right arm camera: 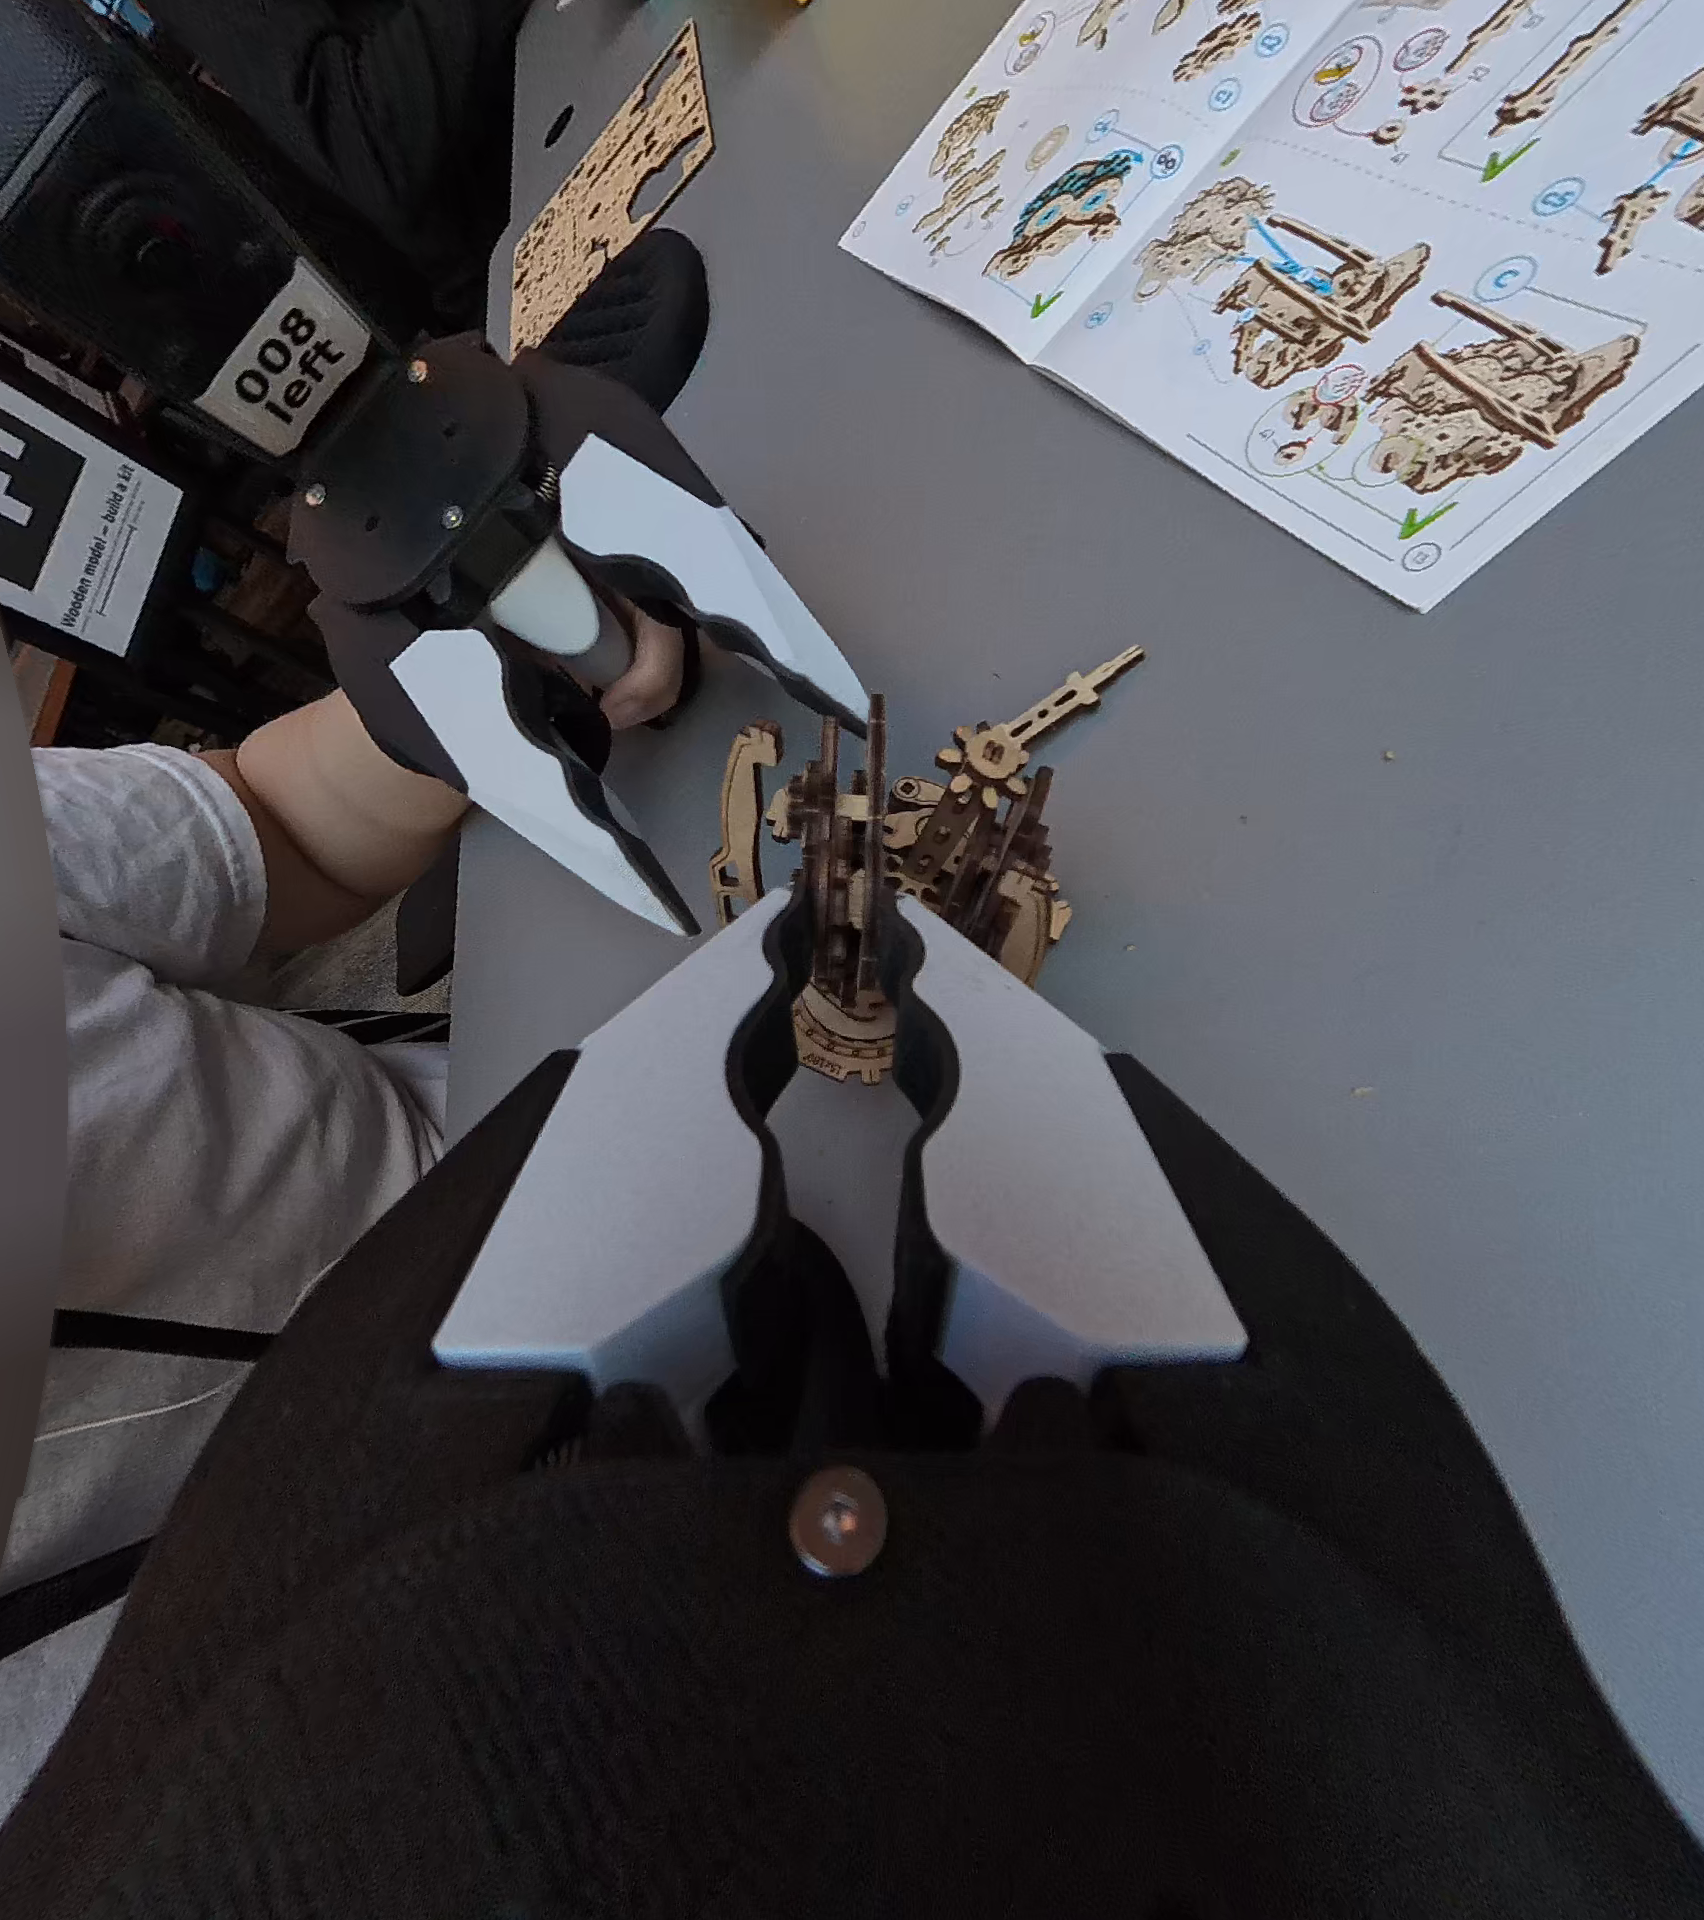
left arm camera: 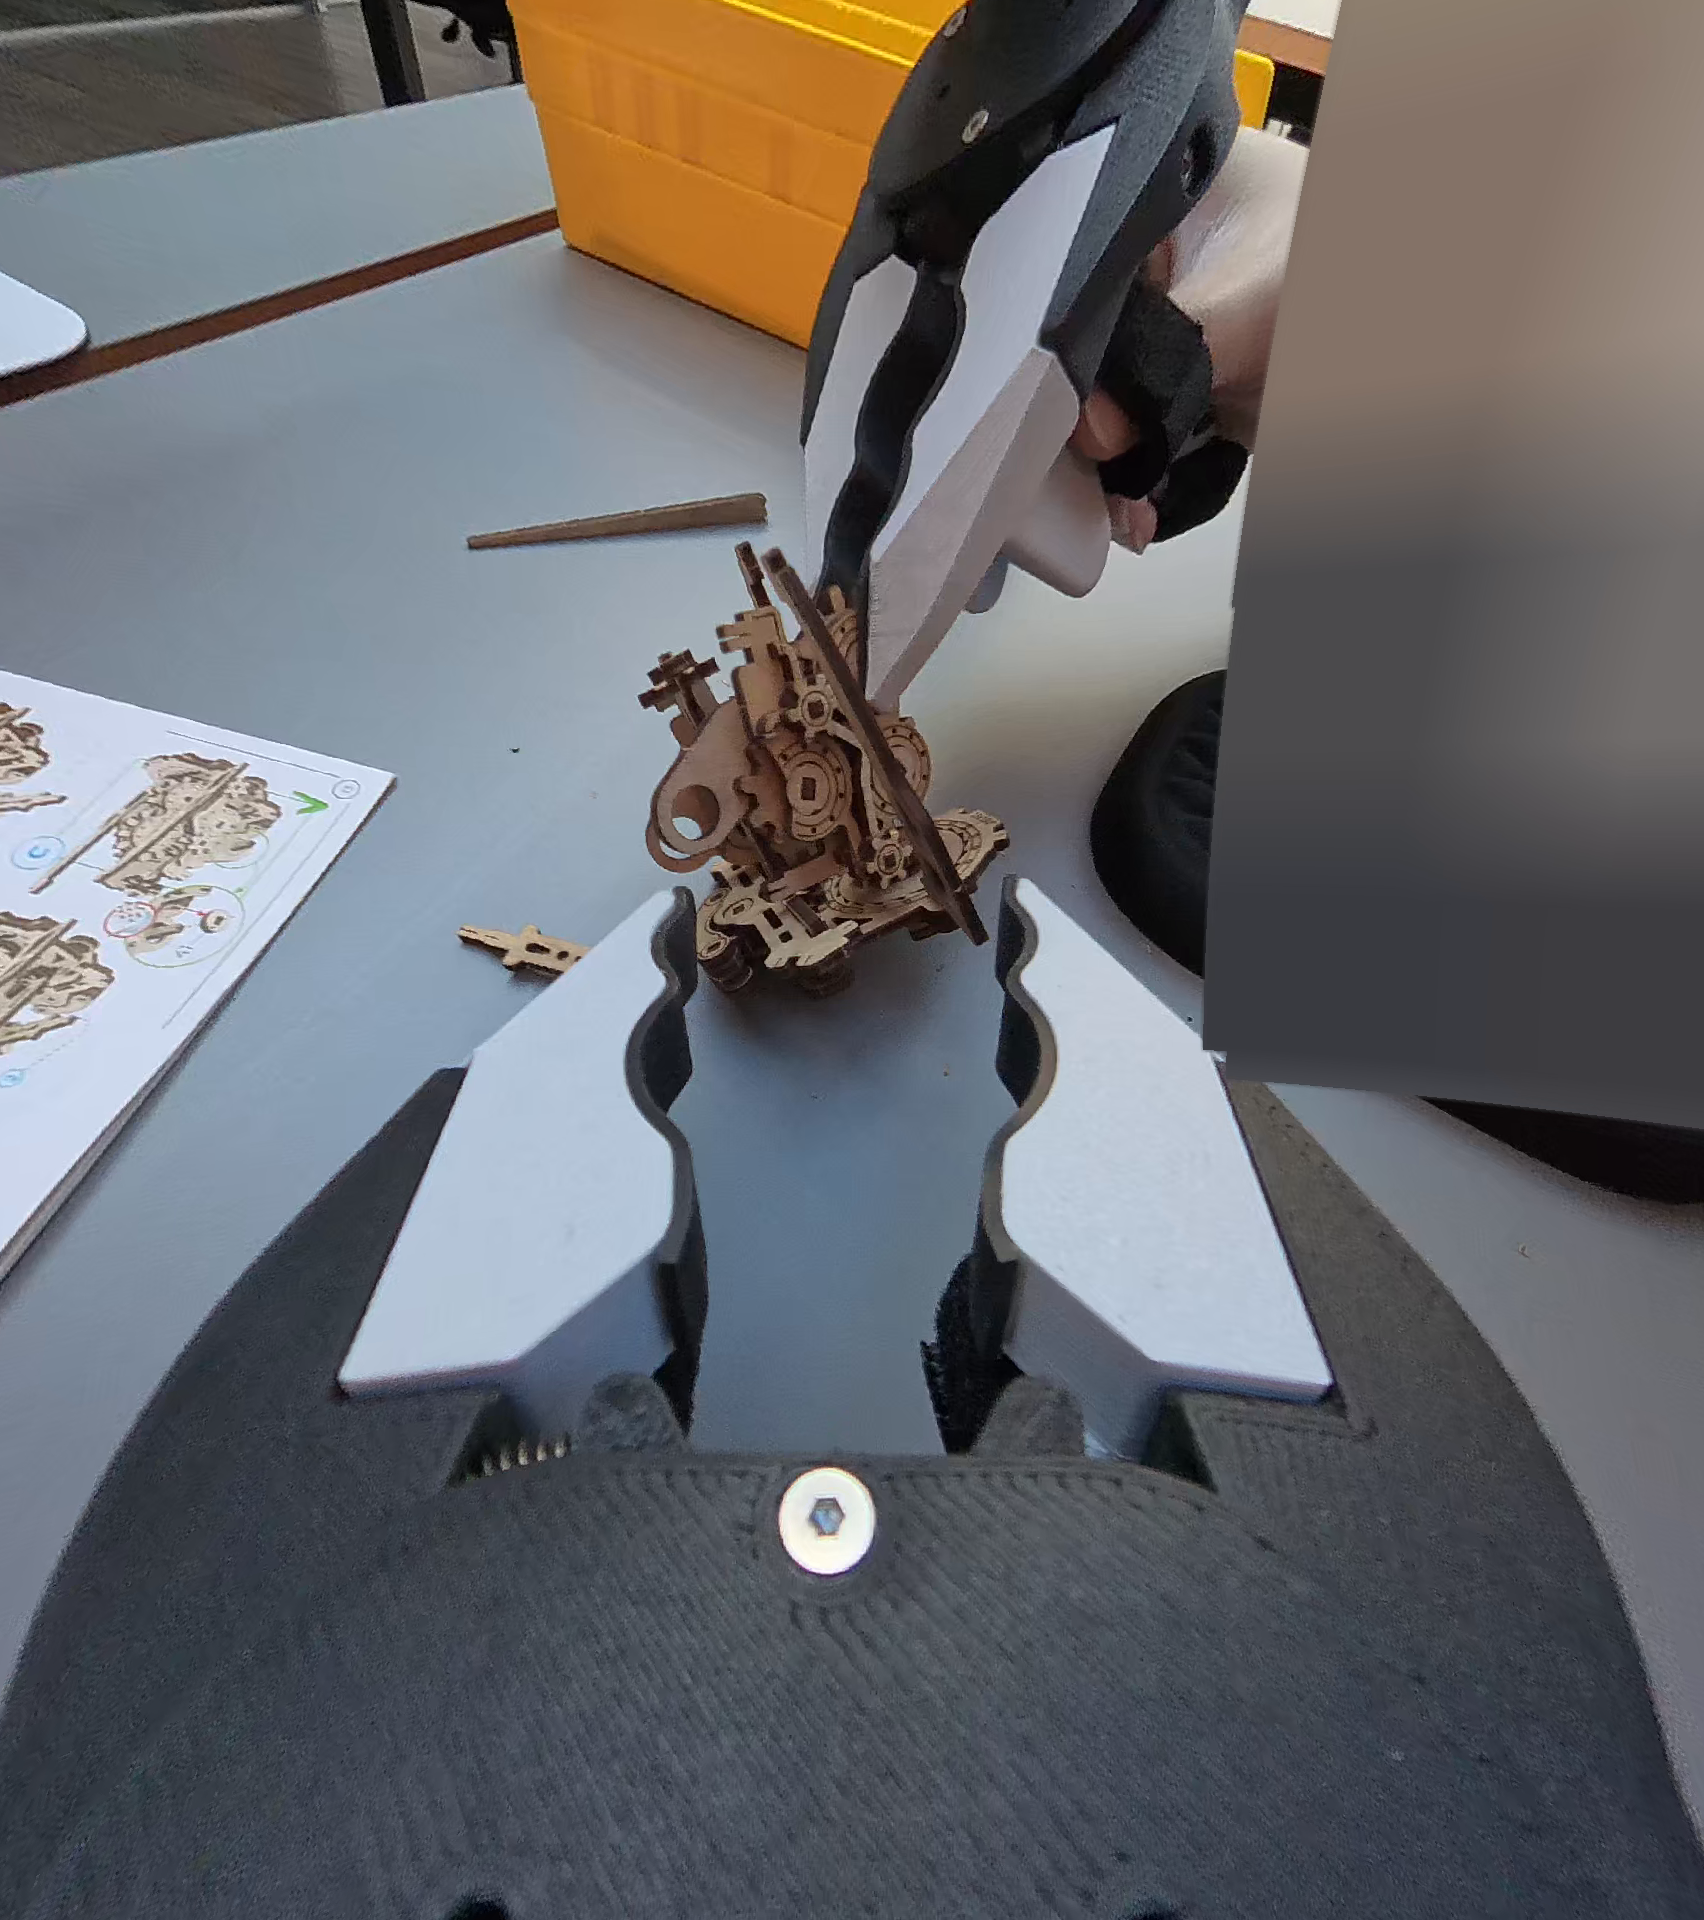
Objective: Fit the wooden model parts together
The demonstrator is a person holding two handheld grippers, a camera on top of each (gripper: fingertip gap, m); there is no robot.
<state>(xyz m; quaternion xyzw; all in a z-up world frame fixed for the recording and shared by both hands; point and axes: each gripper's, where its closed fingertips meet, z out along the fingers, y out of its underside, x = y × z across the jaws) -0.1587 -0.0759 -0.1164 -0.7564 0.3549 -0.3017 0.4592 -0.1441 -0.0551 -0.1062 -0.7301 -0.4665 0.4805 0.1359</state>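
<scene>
A: Where is the wooden model (left arm camera: 817, 821)?

B: It stands on the gray table (left arm camera: 308, 499), tipped a bit to one side. It is made of many little gears and flat cut pieces.

A: What is the right gripper (right arm camera: 840, 925) doing?

B: It comes down from above. Its two fingers are pinched on the top part of the wooden model, on a thin dark flat piece (left arm camera: 869, 748) that stands on edge.

A: And the left gripper (left arm camera: 840, 914)?

B: Its fingers are spread wide apart, with nothing in between. The tips sit just beside the bottom of the wooden model, one on each side. I cannot tell if they touch it.

A: Are there loose bits around?

B: Yes. A small notched stick (left arm camera: 524, 948) lies flat on the table, just to the side of the model. A long thin pointed stick (left arm camera: 619, 520) lies farther back. A curved flat piece (right arm camera: 746, 821) lies right next to the model too.

A: What else is on the table?

B: An open paper booklet (left arm camera: 100, 883) with pictures of the model lies near. A yellow box (left arm camera: 723, 145) stands at the far side. A flat wood sheet (right arm camera: 609, 197) with cut-out holes lies near the table edge.

A: Can you see the person?

B: Just a bare arm (right arm camera: 328, 810) and a white sleeve (right arm camera: 152, 852) by the table edge.
</scene>
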